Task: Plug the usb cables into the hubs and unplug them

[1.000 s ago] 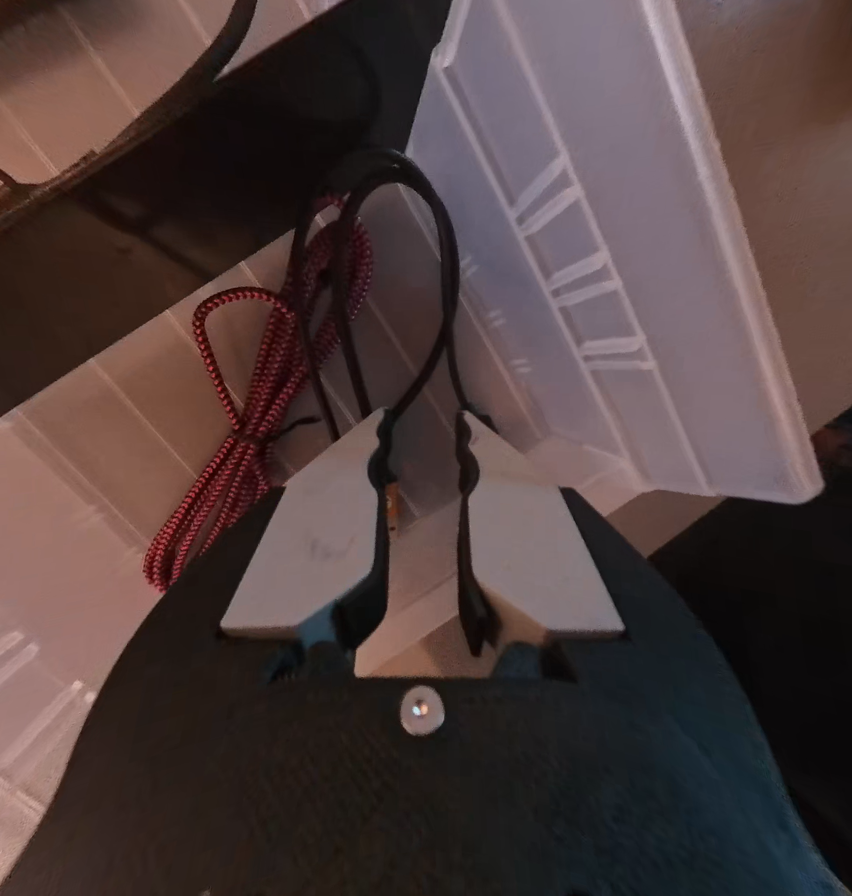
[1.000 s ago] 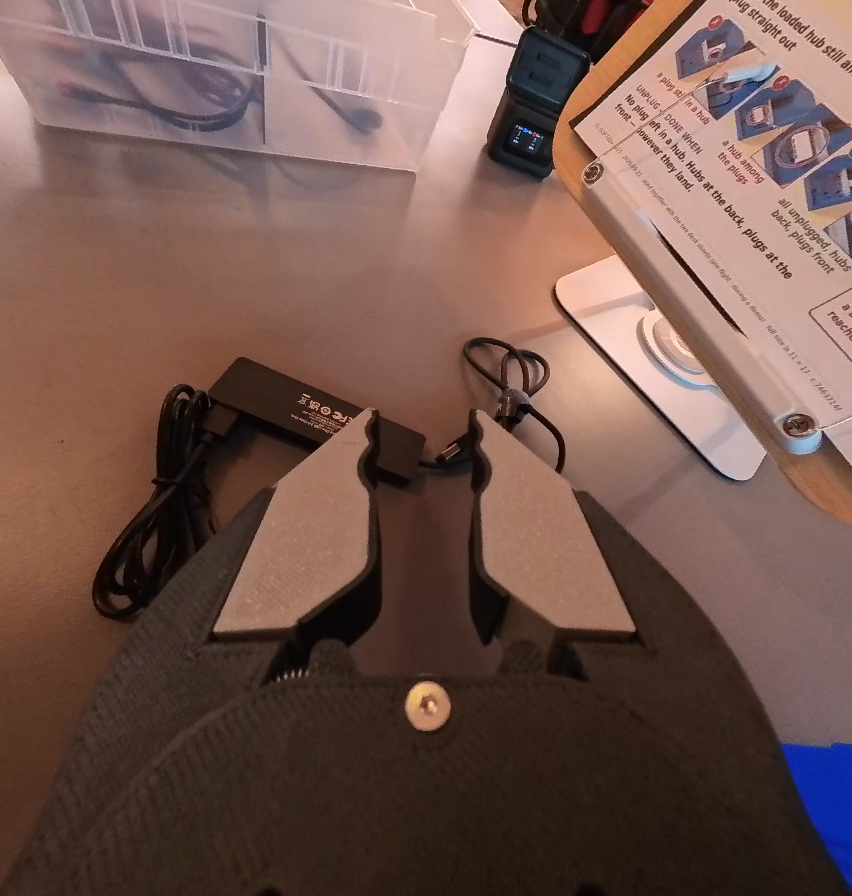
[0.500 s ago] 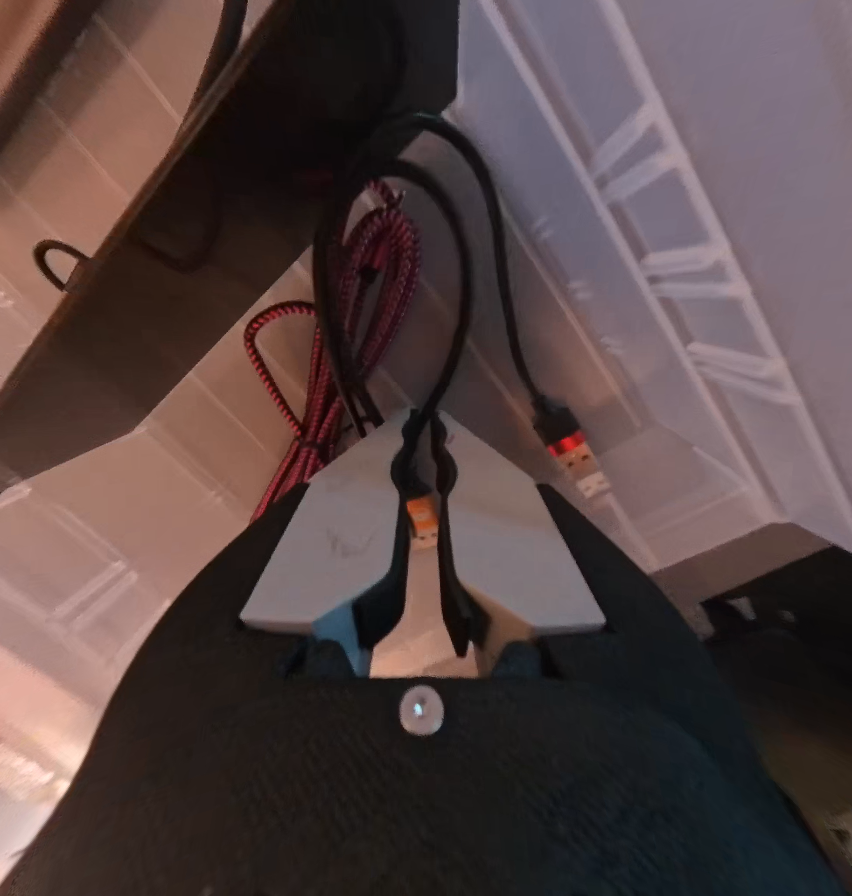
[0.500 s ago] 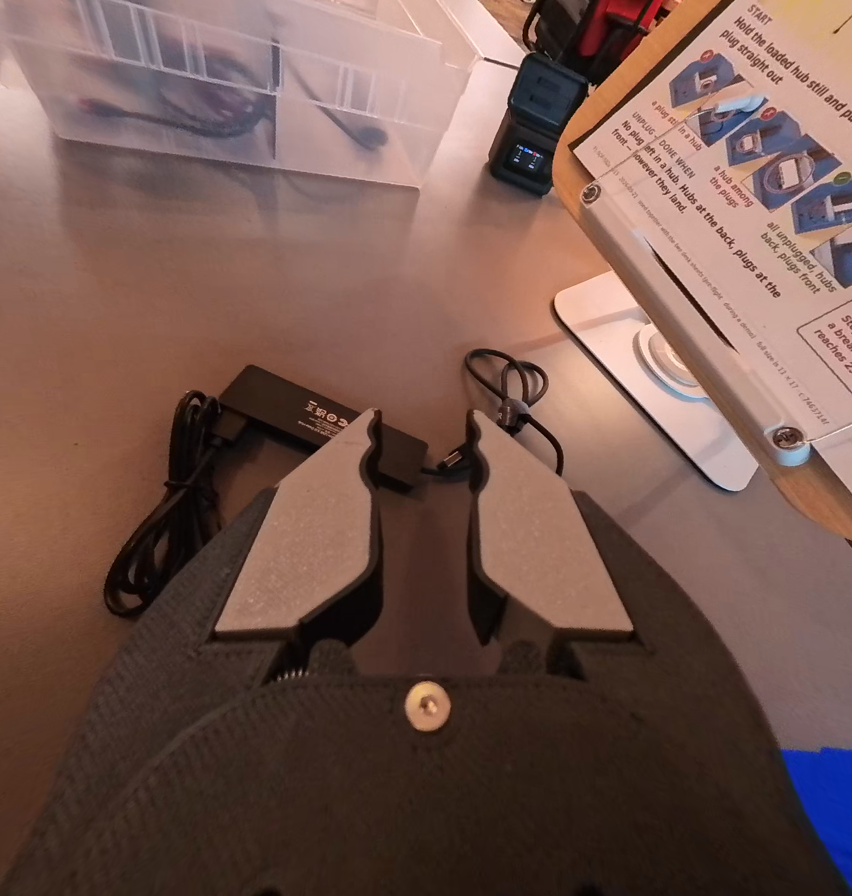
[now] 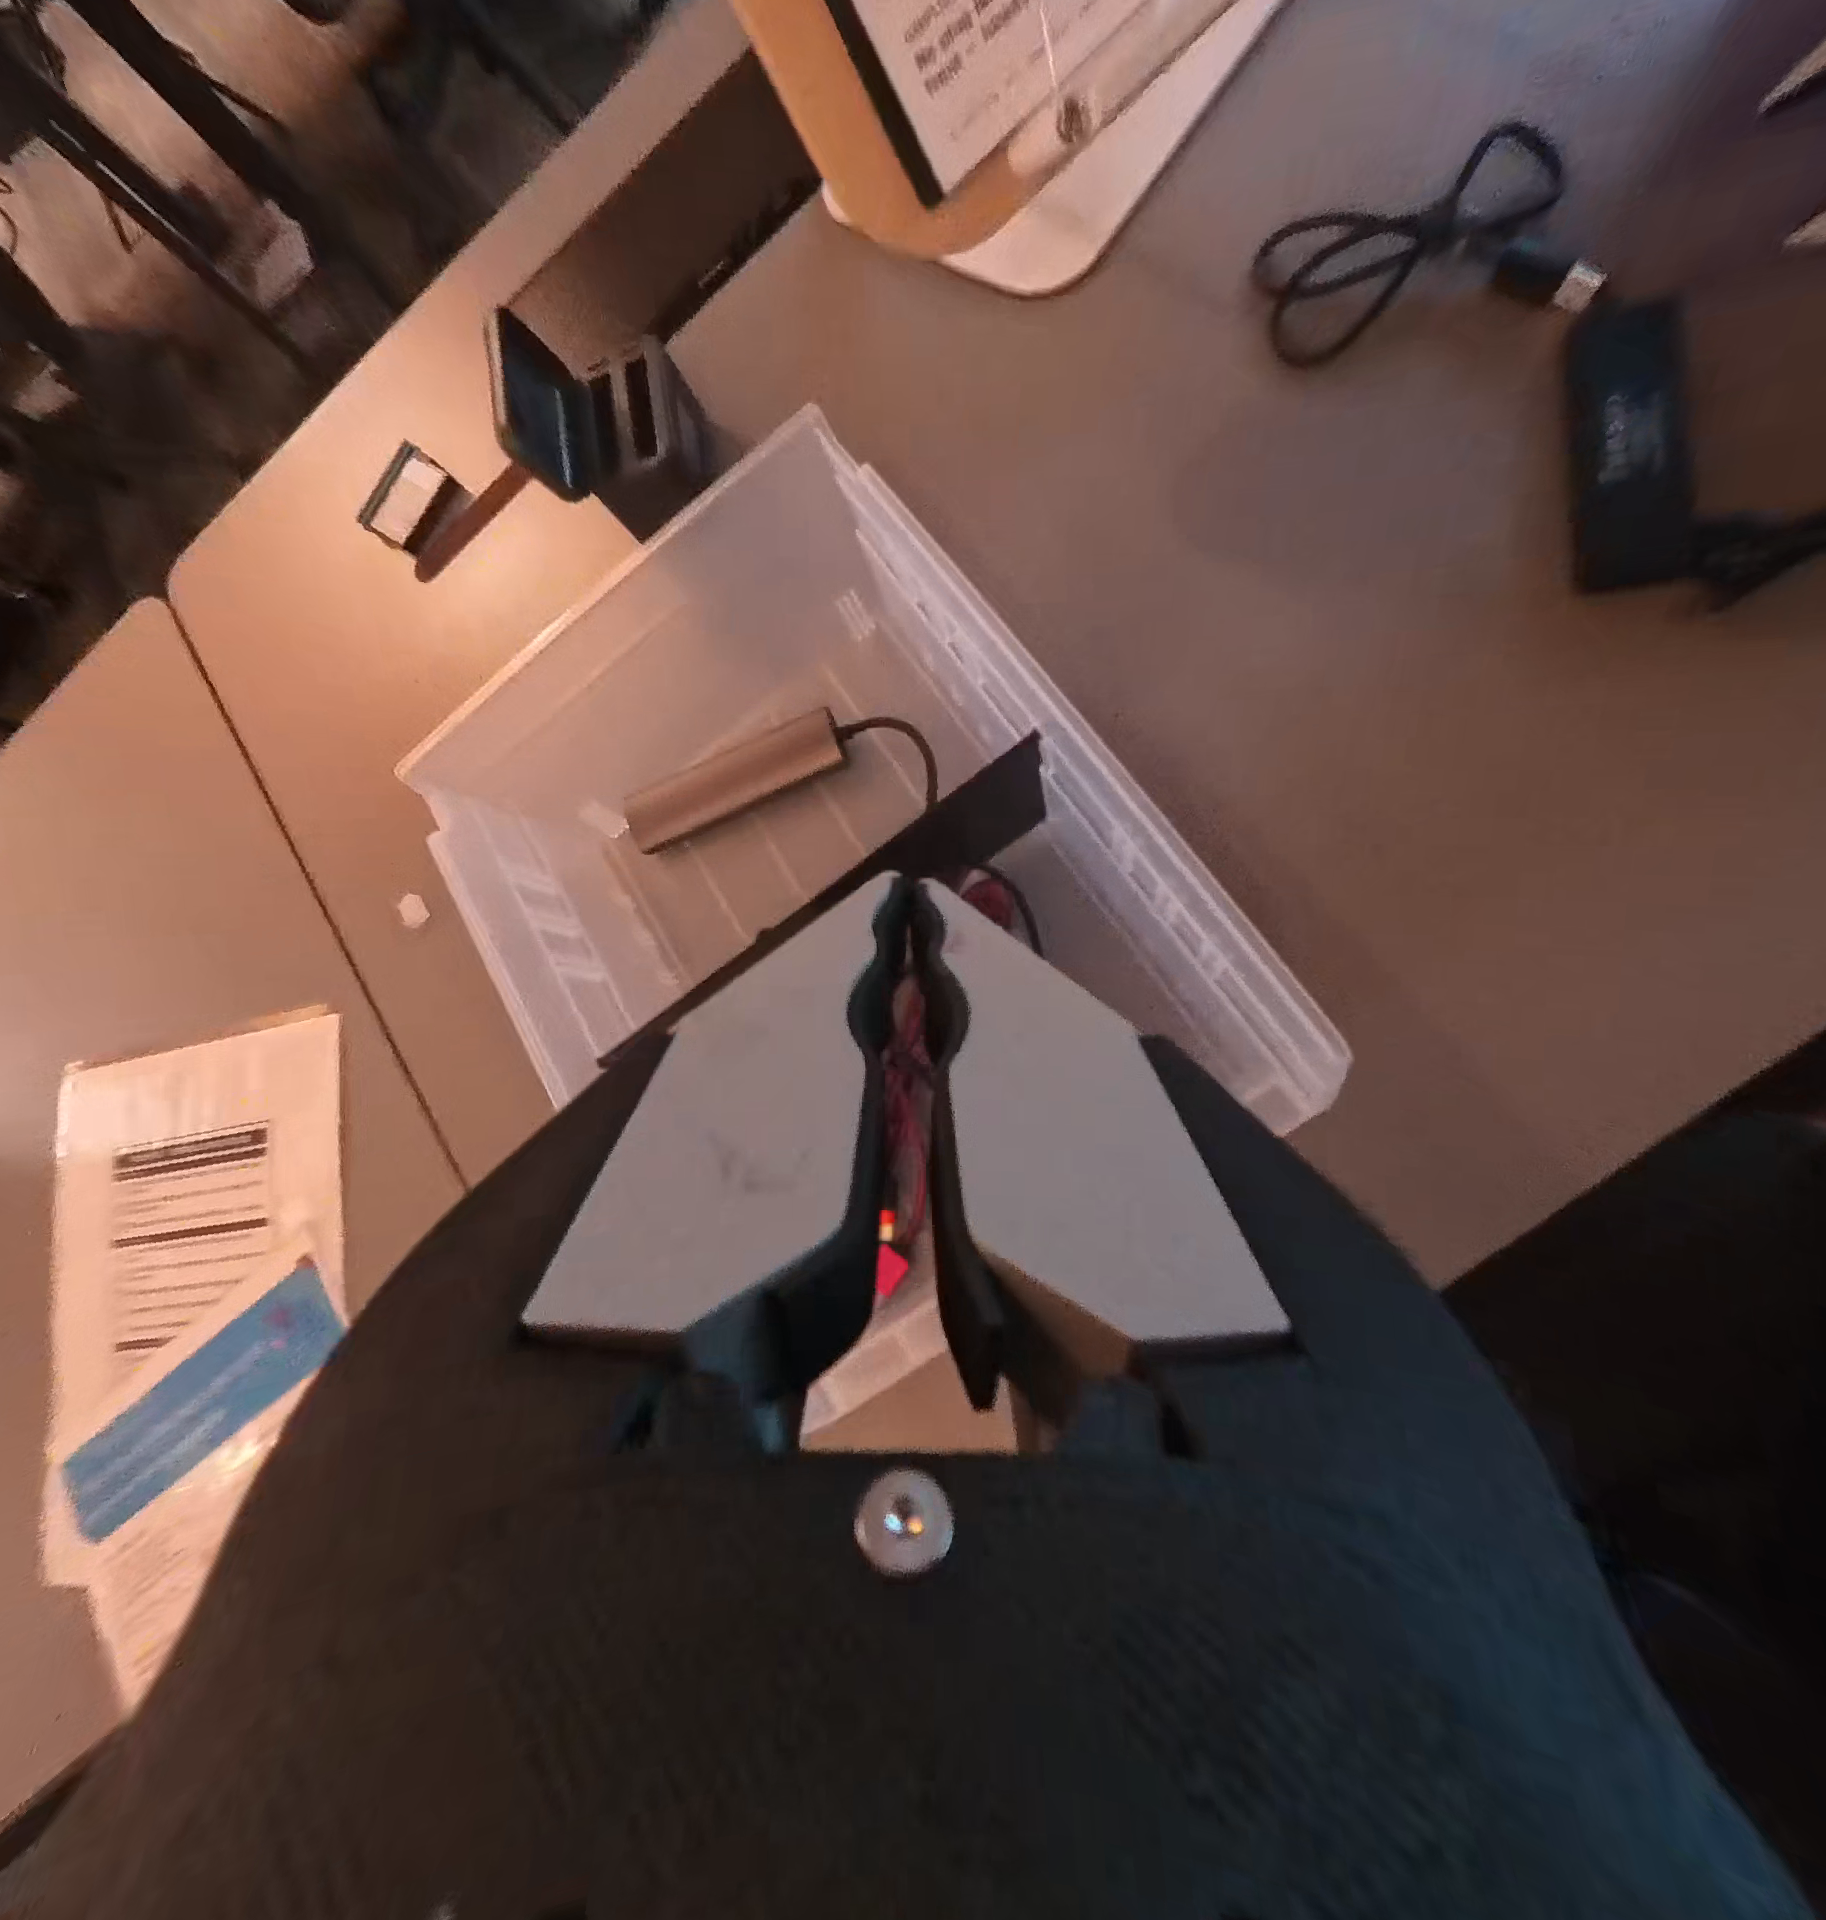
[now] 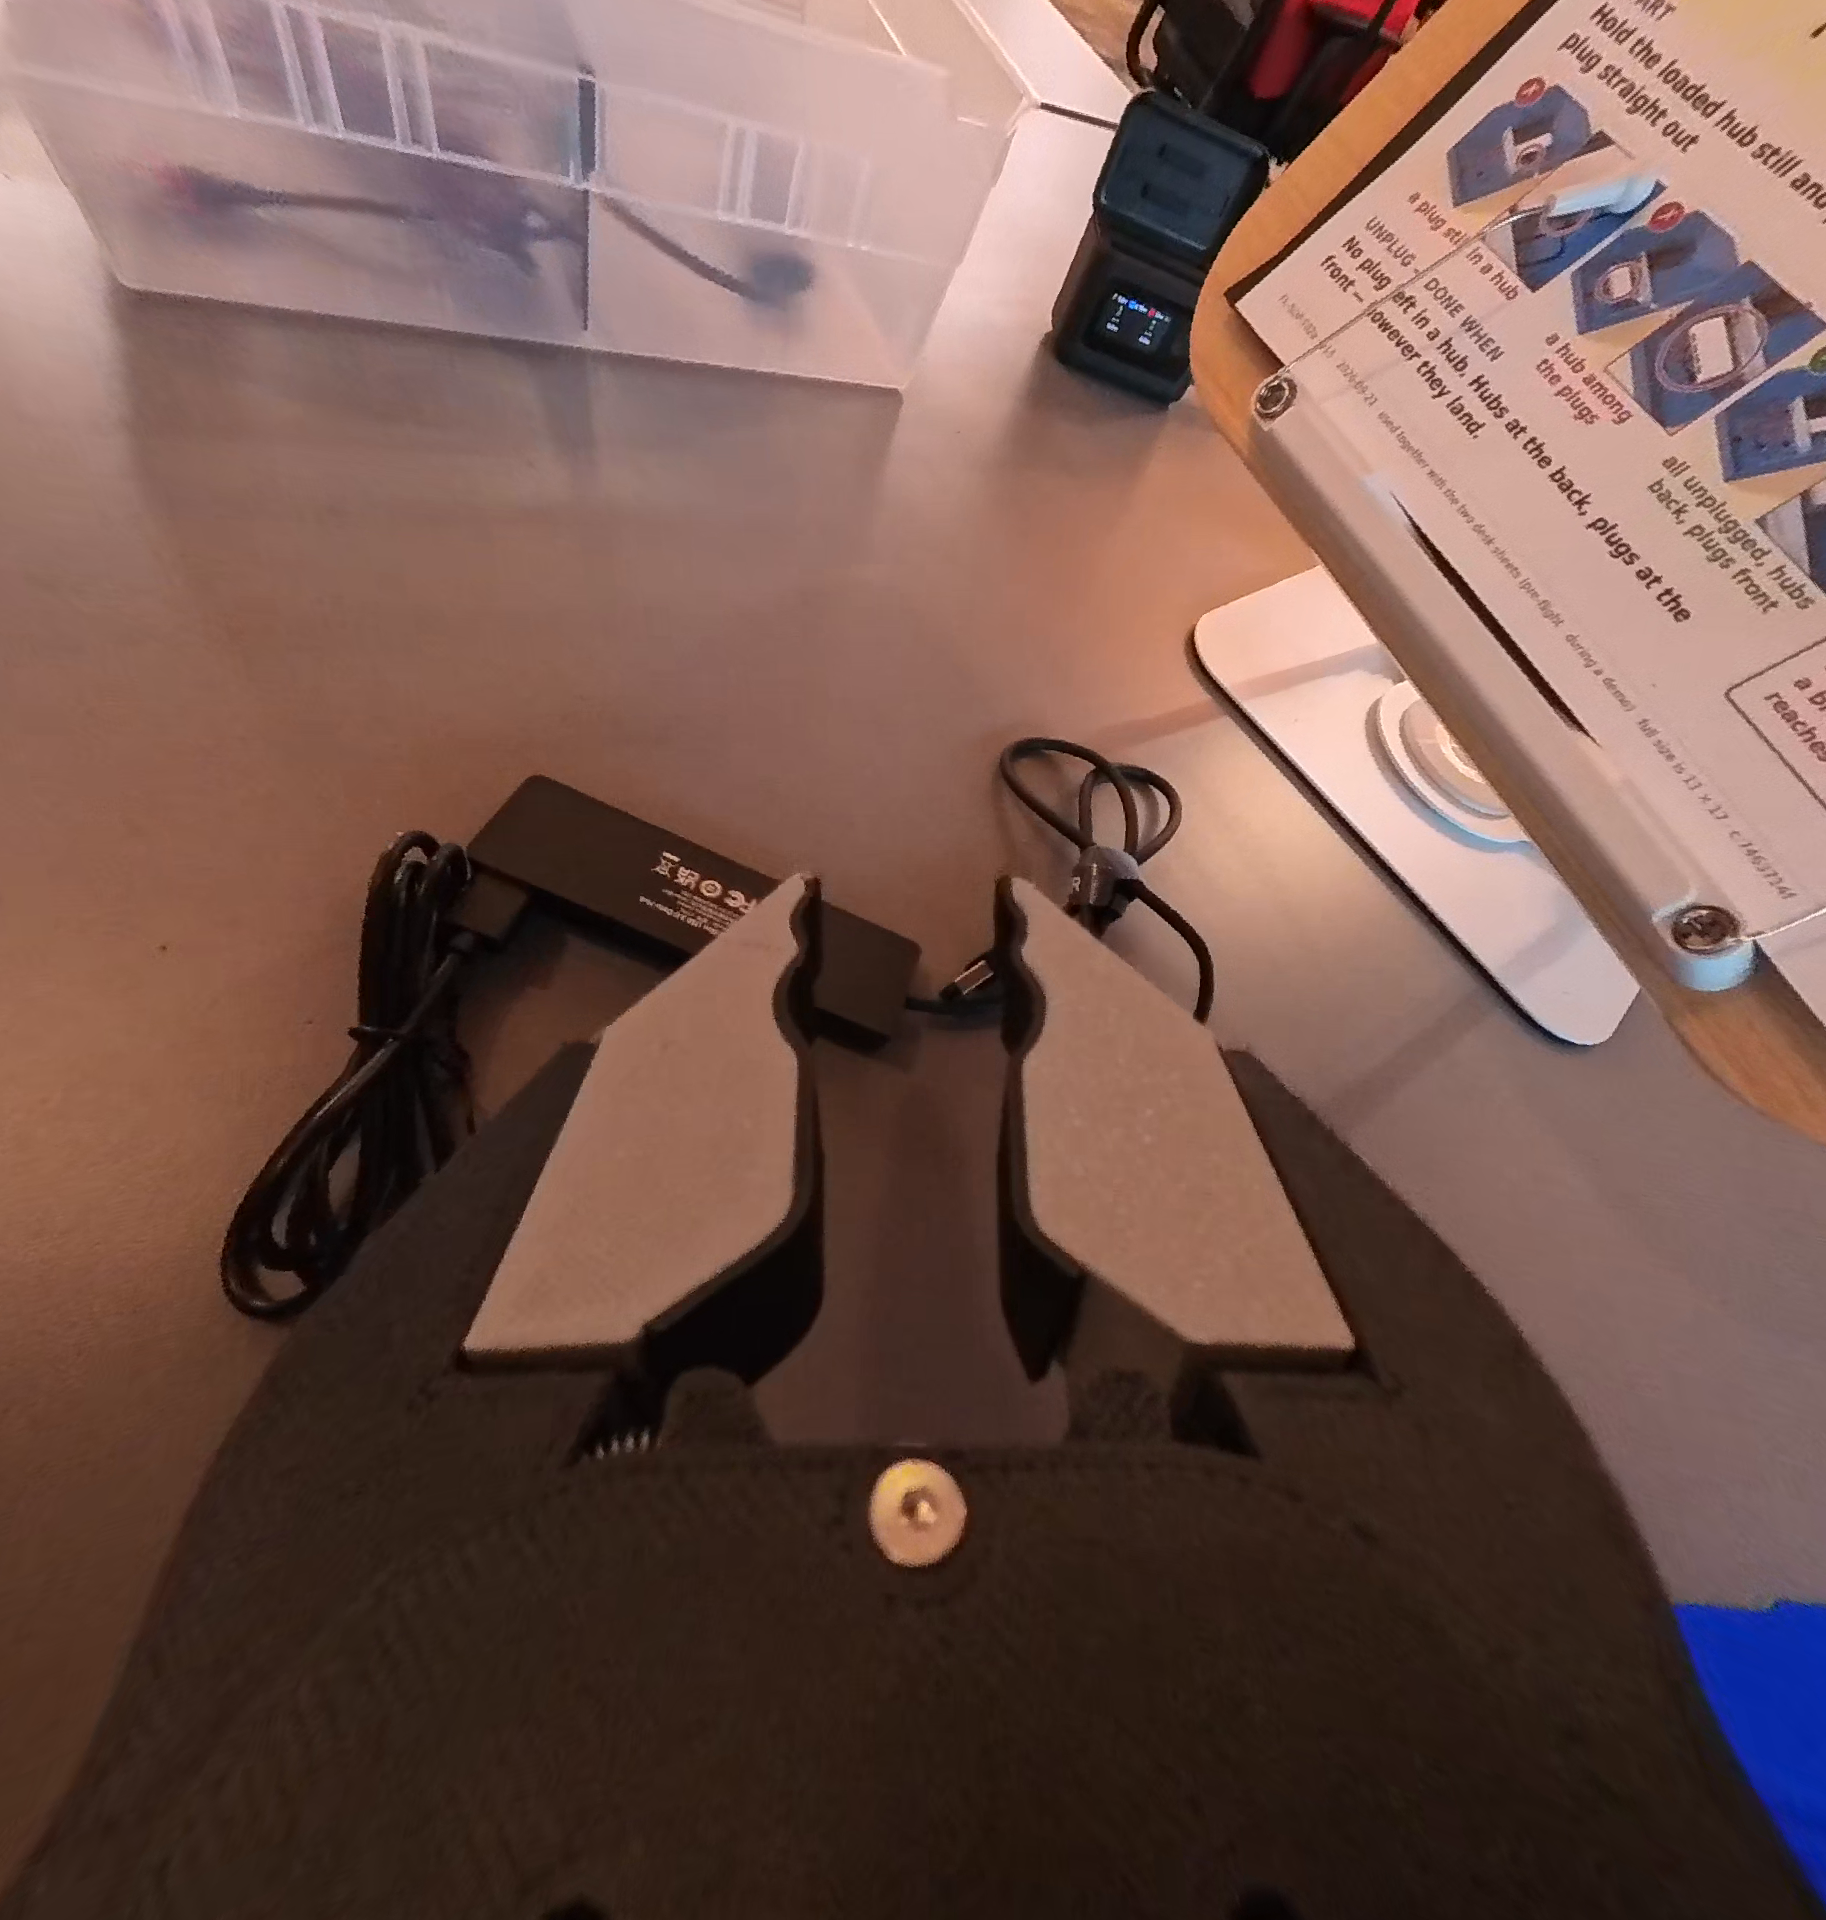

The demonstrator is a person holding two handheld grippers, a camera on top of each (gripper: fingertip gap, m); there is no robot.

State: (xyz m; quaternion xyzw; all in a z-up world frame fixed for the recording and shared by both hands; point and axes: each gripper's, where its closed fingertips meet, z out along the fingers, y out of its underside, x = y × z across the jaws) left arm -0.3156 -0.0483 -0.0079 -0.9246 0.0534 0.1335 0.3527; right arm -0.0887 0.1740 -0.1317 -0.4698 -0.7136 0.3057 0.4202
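Table [image 6: 473, 582] room is lying bare across the middle of your right view, between the clear bin [image 6: 535, 208] at the top edge and one black hub [image 6: 680, 883] at centre. Your right gripper [image 6: 904, 904] is hanging wide over it, one loose cable [image 6: 1096, 821] beside. Your left gripper [image 5: 909, 904] is pinching a red-and-black cable [image 5: 909, 1049] above the bin's rim.

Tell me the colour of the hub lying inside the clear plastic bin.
Metallic grey-bronze slim bar-shaped hub, seen best in the left wrist view.
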